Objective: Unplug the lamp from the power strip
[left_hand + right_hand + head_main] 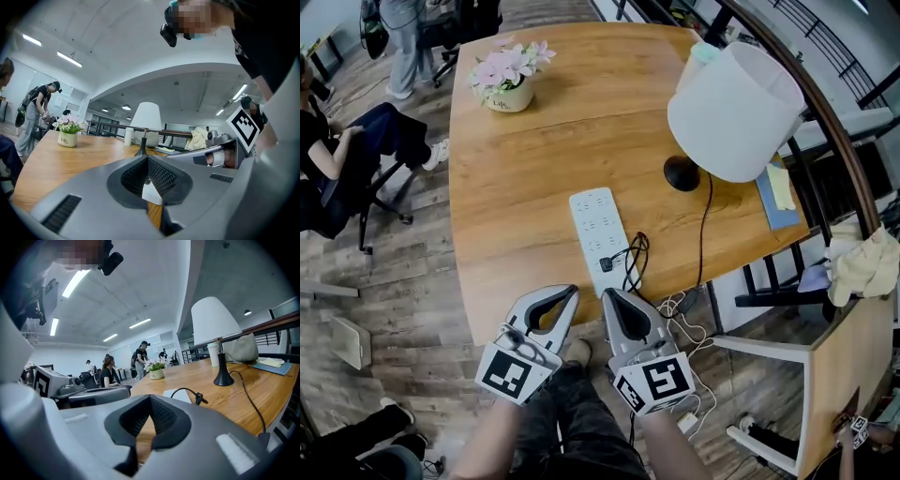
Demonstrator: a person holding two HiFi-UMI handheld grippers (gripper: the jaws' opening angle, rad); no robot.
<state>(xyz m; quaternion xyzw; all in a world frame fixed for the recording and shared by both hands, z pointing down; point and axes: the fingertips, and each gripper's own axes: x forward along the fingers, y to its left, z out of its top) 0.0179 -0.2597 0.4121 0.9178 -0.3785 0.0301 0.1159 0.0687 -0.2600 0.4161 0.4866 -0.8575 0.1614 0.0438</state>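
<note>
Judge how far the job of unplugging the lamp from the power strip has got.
Done: nothing; the lamp has its black plug in the power strip. In hand: the left gripper and right gripper, both shut and empty, hover at the near edge of the table, short of the strip. Left: open one, grip the plug, pull it out.

Your wooden table (534, 169) has a power strip (602, 230), a lamp (736, 108), a flower pot (508, 94) and a blue folder (778, 202) on it.
</note>
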